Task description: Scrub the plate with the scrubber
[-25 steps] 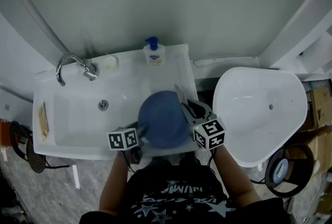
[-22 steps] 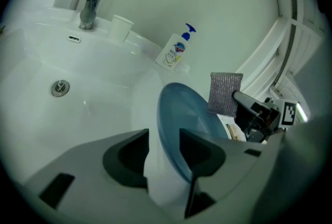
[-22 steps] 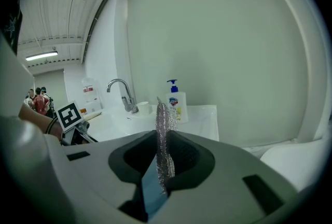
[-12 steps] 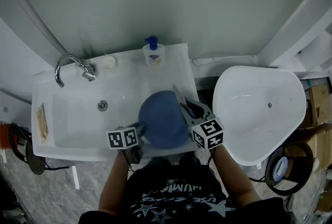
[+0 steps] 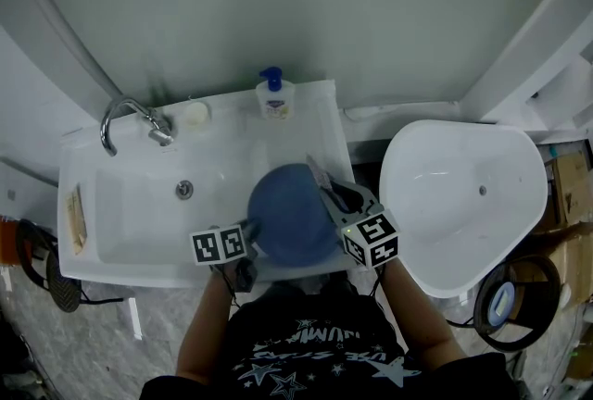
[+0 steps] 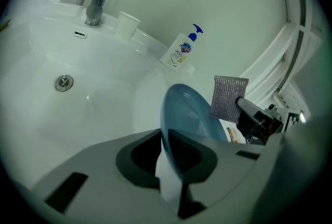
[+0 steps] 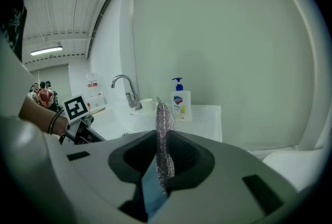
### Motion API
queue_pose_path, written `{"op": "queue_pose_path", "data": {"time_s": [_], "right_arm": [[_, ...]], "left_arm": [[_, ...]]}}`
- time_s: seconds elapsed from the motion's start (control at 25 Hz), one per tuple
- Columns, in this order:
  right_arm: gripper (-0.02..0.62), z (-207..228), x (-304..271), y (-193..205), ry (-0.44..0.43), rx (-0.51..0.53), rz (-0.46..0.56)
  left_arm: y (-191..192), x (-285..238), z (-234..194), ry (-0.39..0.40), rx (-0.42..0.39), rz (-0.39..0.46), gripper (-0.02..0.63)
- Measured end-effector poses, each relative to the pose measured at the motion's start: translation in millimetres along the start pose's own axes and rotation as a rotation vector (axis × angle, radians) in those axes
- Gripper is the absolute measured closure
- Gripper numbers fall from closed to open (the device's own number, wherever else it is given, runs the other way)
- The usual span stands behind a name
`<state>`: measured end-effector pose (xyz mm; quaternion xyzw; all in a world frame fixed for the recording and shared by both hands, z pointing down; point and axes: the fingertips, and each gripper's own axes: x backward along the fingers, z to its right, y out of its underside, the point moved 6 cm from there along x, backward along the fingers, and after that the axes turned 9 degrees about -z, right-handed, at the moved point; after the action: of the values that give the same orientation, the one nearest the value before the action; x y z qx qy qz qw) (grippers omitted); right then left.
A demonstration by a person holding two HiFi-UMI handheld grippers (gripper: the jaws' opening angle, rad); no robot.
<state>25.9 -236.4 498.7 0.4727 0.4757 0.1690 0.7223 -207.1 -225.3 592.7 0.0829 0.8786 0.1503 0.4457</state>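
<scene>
A round blue plate [image 5: 292, 213] is held tilted over the front right of the sink, its edge between the jaws of my left gripper [image 5: 252, 231]. In the left gripper view the jaws of my left gripper [image 6: 168, 158] are closing and the pads press on the rim of the plate [image 6: 187, 114]. My right gripper [image 5: 326, 185] is shut on a silver mesh scrubber [image 5: 318, 172] at the plate's right edge. In the right gripper view the scrubber [image 7: 163, 135] stands upright between the jaws. From the left gripper the scrubber [image 6: 228, 97] shows just beyond the plate.
The white sink [image 5: 139, 213] has a drain [image 5: 185, 189], a chrome faucet [image 5: 125, 116] and a small white cup [image 5: 195, 111] behind it. A soap pump bottle [image 5: 274, 94] stands on the back rim. A white tub [image 5: 463, 194] sits to the right.
</scene>
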Motion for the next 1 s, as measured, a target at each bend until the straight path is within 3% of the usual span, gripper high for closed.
{"op": "queue_pose_path", "data": {"time_s": [0.24, 1.0], "right_arm": [[0.517, -8.2, 1.0, 1.0, -0.038, 0.035, -0.014], [0.517, -40.2, -17.2, -9.2, -0.051, 0.355, -0.176]], "left_arm": [[-5.1, 7.5, 1.8, 0.011, 0.047, 0.056, 0.565], [-13.3, 20.1, 7.1, 0.053, 0.133, 0.133, 0.569]]}}
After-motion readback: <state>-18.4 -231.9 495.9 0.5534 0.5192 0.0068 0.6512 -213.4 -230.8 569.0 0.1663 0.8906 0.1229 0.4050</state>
